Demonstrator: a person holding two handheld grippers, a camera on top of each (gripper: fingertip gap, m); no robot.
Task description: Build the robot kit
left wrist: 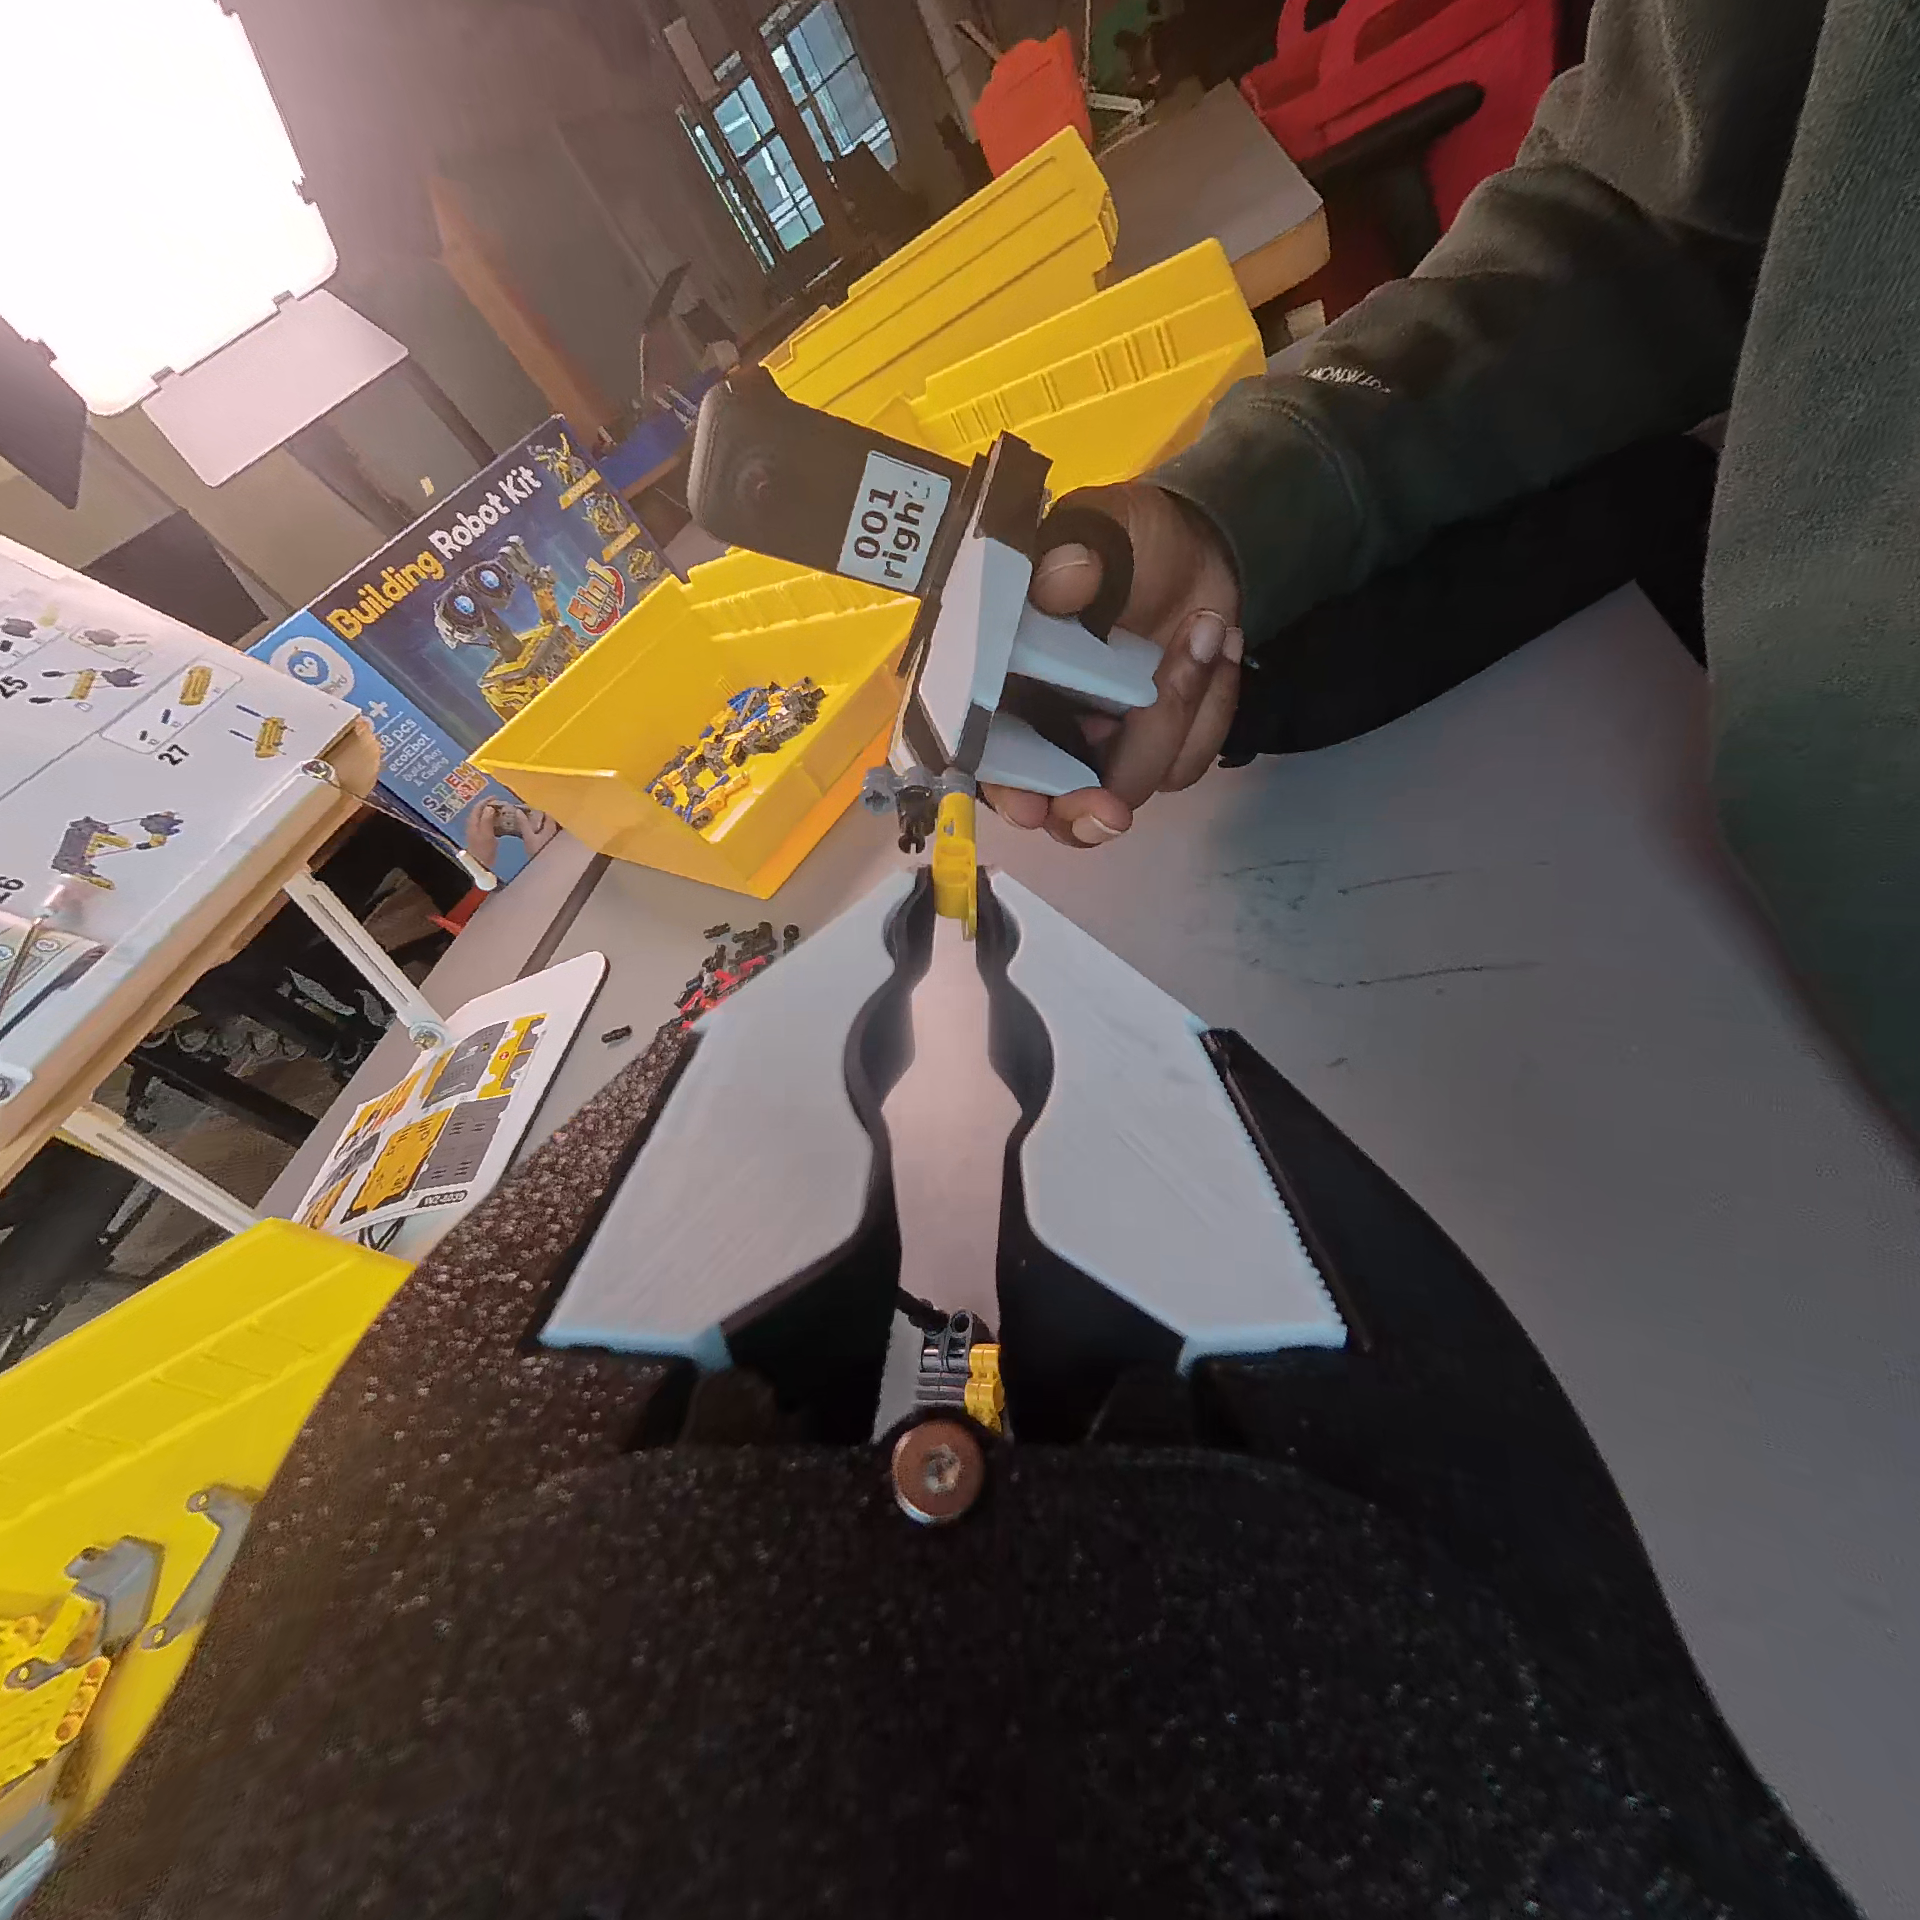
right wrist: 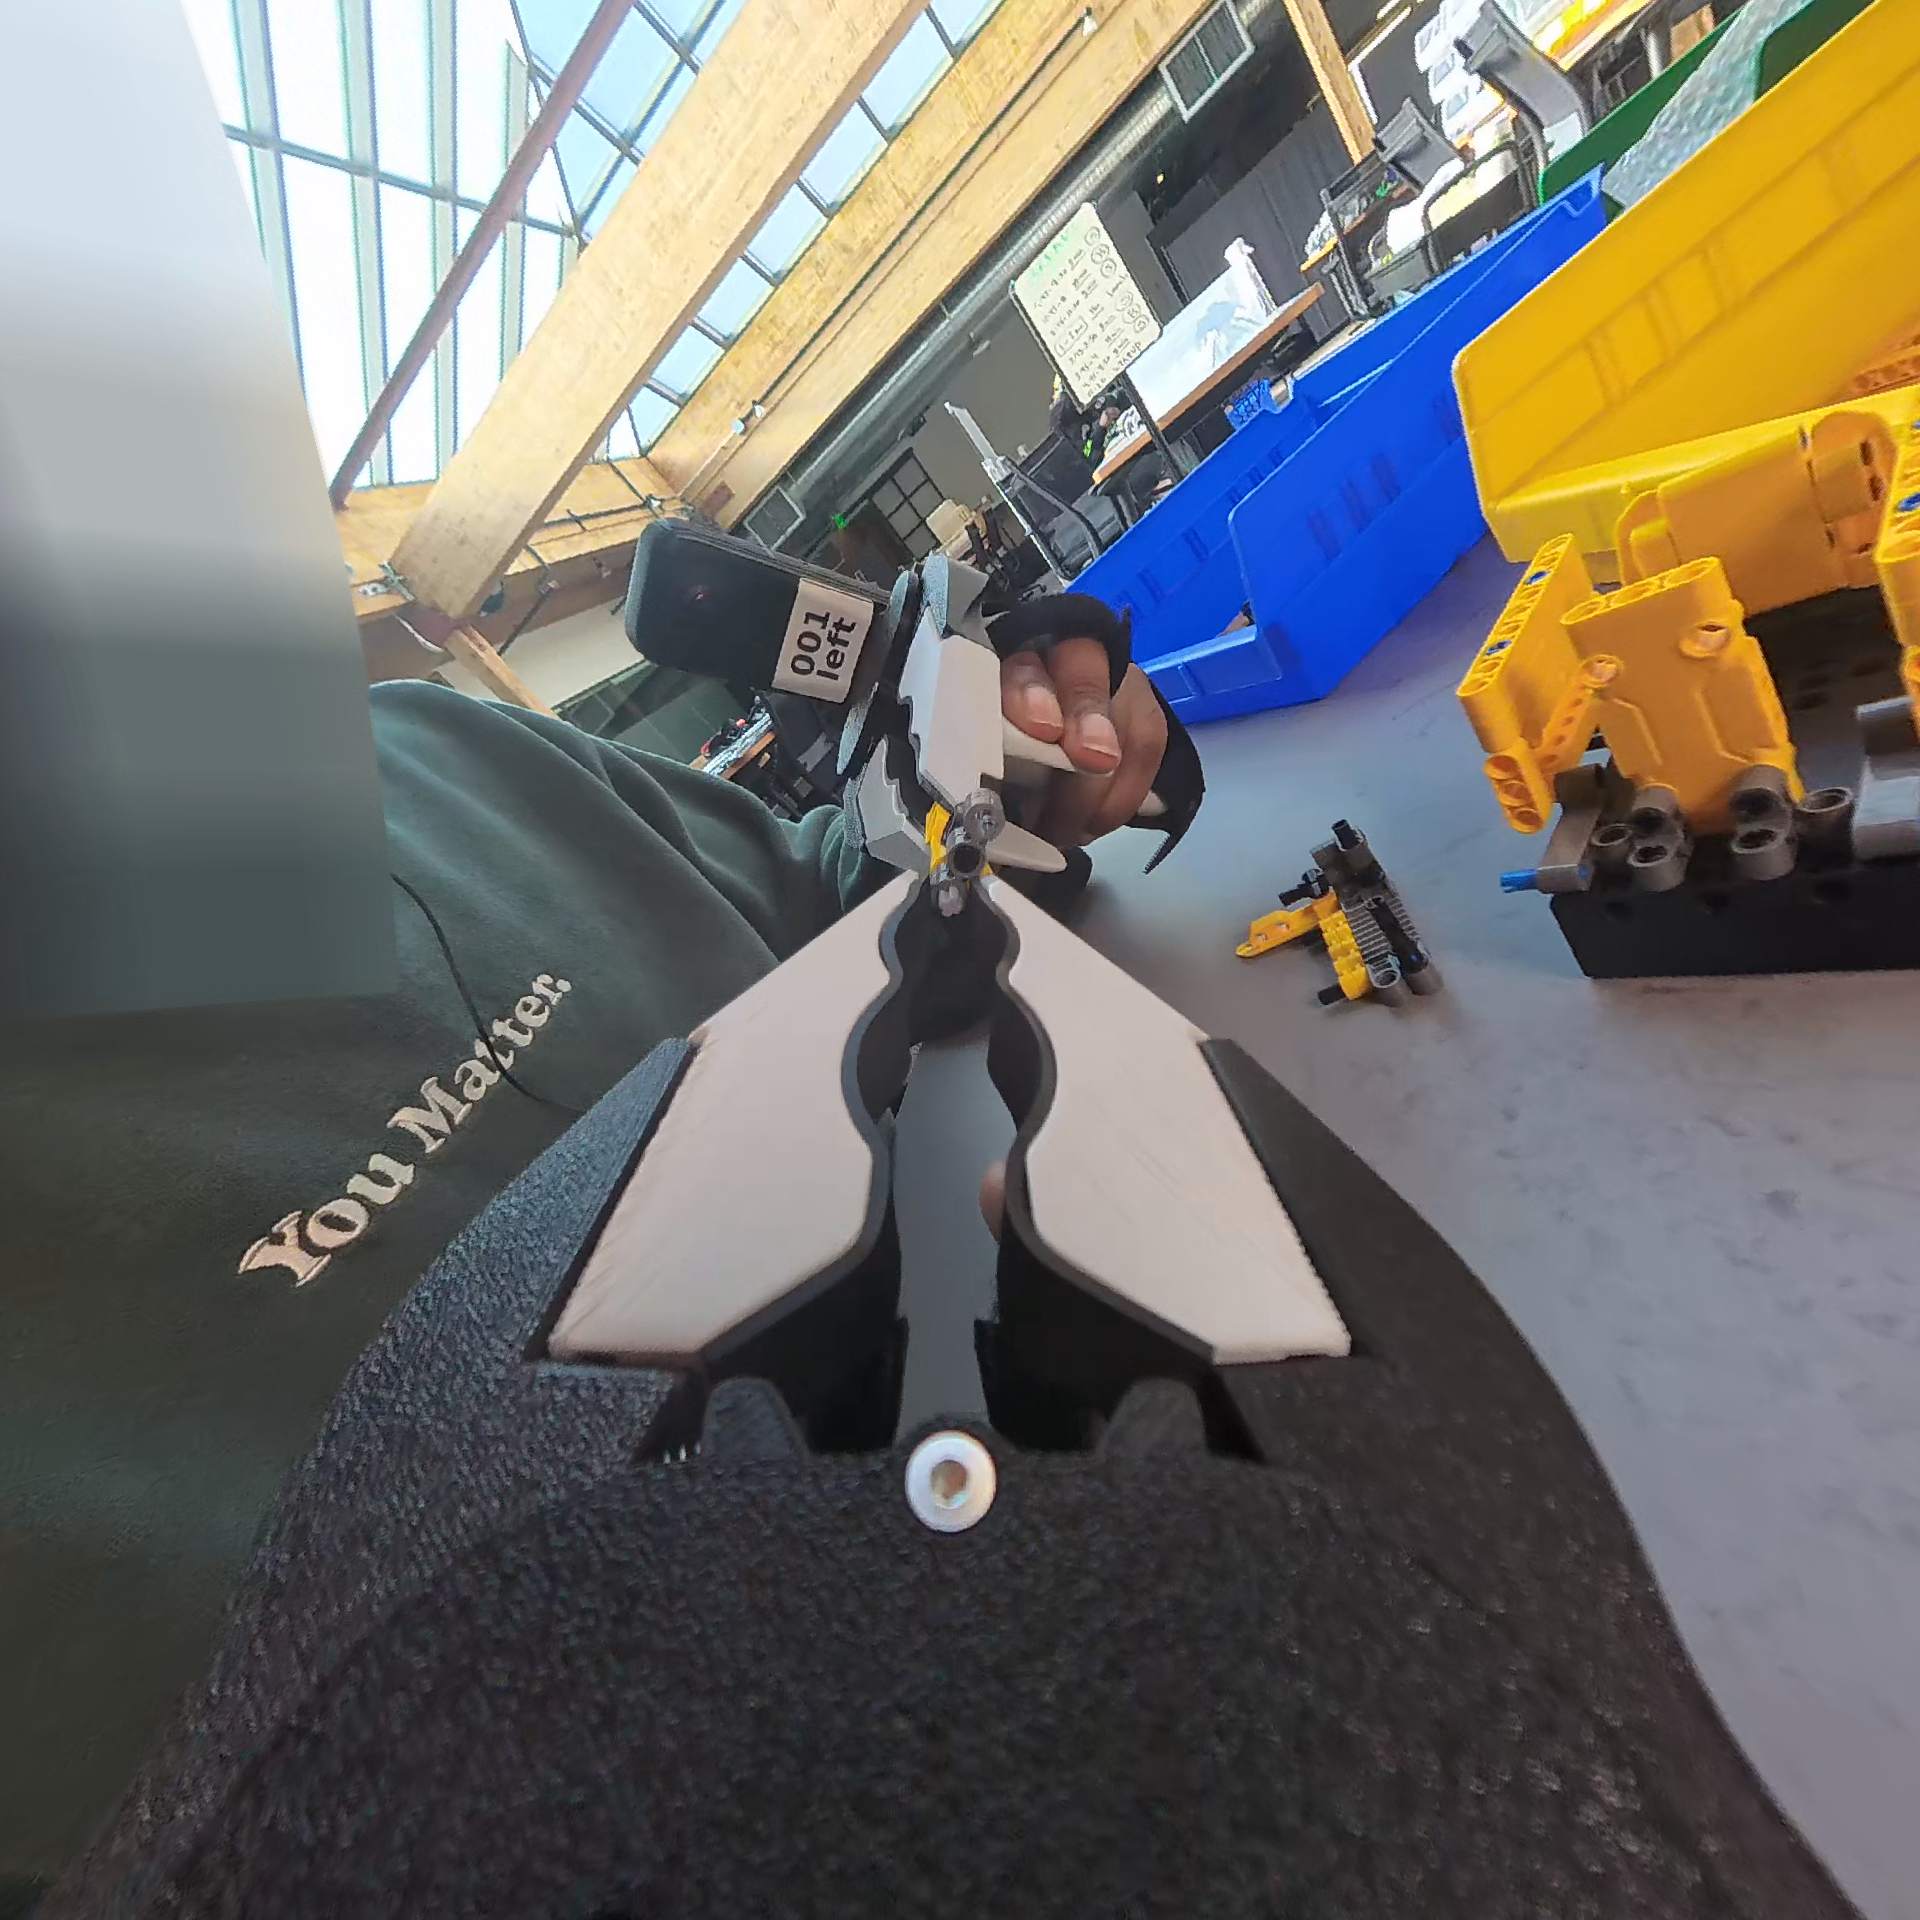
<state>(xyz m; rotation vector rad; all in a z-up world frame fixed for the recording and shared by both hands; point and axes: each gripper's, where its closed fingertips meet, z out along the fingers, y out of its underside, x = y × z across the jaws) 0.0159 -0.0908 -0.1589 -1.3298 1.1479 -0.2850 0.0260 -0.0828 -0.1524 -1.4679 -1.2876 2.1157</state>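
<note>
My left gripper (left wrist: 951,878) is shut on a small yellow beam (left wrist: 953,862) and holds it above the grey table (left wrist: 1403,935). My right gripper (left wrist: 940,774) faces it tip to tip and is shut on a small grey connector (left wrist: 896,792) with a black pin. In the right wrist view, my right gripper (right wrist: 956,888) pinches the grey connector (right wrist: 971,831) against the yellow beam (right wrist: 937,831) held in the left gripper (right wrist: 951,821). The two pieces touch; I cannot tell whether they are joined. A hand holds each gripper.
A yellow bin (left wrist: 623,769) of small parts, a kit box (left wrist: 488,582), an instruction board (left wrist: 125,727), a booklet (left wrist: 457,1101) and loose pins (left wrist: 738,956) lie left. A half-built yellow and black model (right wrist: 1714,727), a small sub-assembly (right wrist: 1351,925) and blue bins (right wrist: 1330,540) lie right. My left and right fingertips are right by each other.
</note>
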